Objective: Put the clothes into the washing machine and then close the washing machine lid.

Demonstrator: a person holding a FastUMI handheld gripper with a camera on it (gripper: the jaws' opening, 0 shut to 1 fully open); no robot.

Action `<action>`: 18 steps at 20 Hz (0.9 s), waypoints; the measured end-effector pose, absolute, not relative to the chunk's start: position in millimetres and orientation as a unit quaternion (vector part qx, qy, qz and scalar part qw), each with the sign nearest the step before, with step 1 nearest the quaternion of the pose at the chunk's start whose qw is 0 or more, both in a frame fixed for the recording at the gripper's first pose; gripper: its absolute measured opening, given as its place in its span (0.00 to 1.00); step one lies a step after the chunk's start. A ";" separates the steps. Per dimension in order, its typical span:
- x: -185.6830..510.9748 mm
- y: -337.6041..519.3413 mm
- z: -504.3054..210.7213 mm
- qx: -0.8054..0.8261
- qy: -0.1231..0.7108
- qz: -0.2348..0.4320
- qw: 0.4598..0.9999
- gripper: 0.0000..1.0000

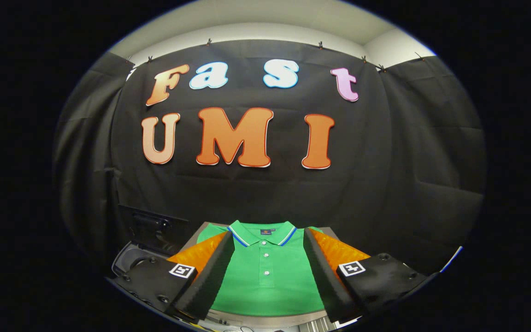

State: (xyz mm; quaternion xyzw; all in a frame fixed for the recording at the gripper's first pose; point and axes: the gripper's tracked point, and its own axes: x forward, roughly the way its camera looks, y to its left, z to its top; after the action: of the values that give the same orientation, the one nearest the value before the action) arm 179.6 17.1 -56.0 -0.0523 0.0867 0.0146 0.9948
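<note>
Behind everything, a black cloth wall, hung with small clips along its top edge, under a pale ceiling.

Low down and off to the left, a washing machine with a pale rounded rim. Lid up and open, dark, leaning back toward the cloth wall. Inside too dark to make out.

Right of the machine, a grey flat surface. Not clear what sort of top it is.

Spread flat on that surface, a green polo shirt. Collar toward the far edge, near the cloth wall. Blue and white stripes along the collar. Small dark tag inside the neck. Three little white buttons in a row down the front. Lower hem close to the near edge.

Above the shirt, the gripper, opened wide. One finger over the left part of the shirt, the other over the right part, with the collar and buttons showing in the gap between. Nothing held. Cannot tell if the fingertips touch the cloth or just hang over it.

On each finger, a small square black-and-white marker.
</note>
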 end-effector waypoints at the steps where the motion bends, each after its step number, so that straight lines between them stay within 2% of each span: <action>1: 192.1 16.4 -64.2 -0.053 0.097 0.013 0.994 0.98; 9: 248.8 6.1 -135.4 -0.044 0.204 0.001 0.978 0.98; 18: 262.2 2.4 -182.7 0.004 0.307 -0.008 0.952 0.99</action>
State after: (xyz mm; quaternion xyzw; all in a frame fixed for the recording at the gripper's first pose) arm 262.2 2.4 -182.7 0.0037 0.3066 -0.0078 0.9518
